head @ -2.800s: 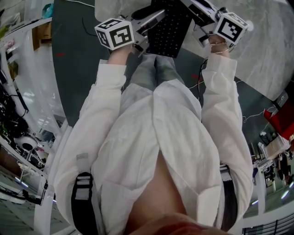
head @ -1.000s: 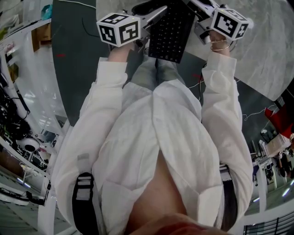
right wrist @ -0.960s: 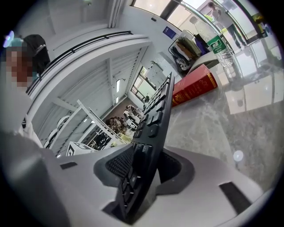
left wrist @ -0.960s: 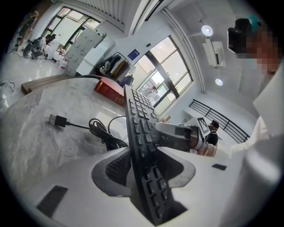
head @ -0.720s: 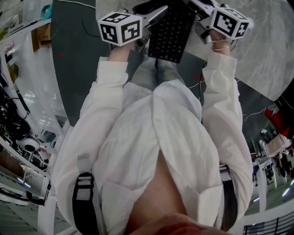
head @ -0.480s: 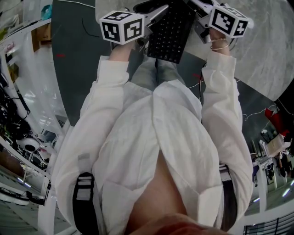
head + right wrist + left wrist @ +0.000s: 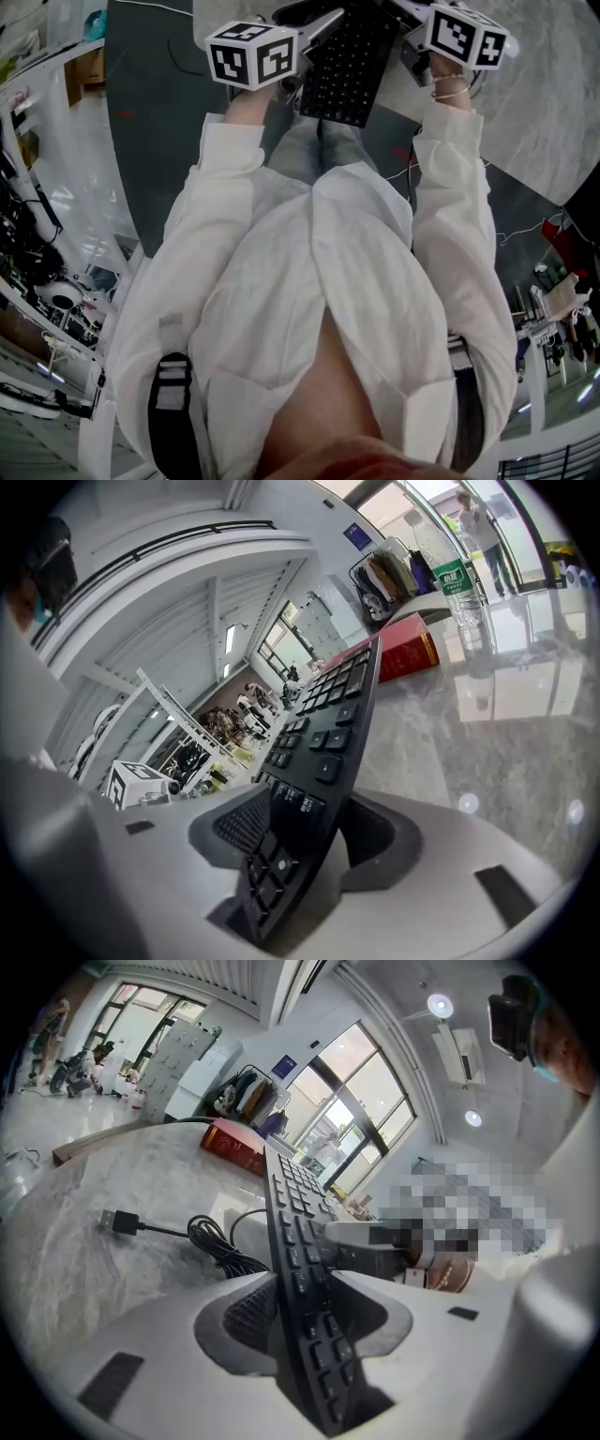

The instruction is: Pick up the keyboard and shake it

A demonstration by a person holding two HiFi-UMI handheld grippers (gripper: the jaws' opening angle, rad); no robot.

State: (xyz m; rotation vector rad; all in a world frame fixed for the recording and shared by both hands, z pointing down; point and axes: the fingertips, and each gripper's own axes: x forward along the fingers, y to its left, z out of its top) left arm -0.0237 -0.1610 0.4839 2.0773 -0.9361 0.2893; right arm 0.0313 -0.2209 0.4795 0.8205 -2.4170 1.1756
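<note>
The black keyboard [image 7: 349, 66] is up in the air in front of the person, roughly level with its keys facing up. Part of it is over the near edge of the grey marble table [image 7: 548, 103] and part reaches out past that edge above the person's legs [image 7: 319, 141], with a gripper at each short end. The left gripper [image 7: 304, 1274] has one end of the keyboard between its jaws, which stand fairly wide apart and are closed on it. One fingertip bears on the underside and the other on the keys, so this gripper has a firm hold. The right gripper [image 7: 312, 789] has the other end between its jaws, which have just been opening. There the keyboard sits slantwise in the gap, leaning on the jaws rather than squeezed by the pads, so that grip is slack. Two containers stand on the table beyond the keyboard in the right gripper view. One is a clear plastic bottle [image 7: 459, 597] with a green label, upright and well apart from the keyboard; what it holds cannot be made out. The other is a red box [image 7: 405, 656], lying flat and closed near the keyboard's far end, so nothing of its contents shows. In the left gripper view a black cable [image 7: 214, 1243] lies loosely coiled on the marble beside the keyboard. Its plug [image 7: 114, 1220] rests on the bare table, connected to nothing.
</note>
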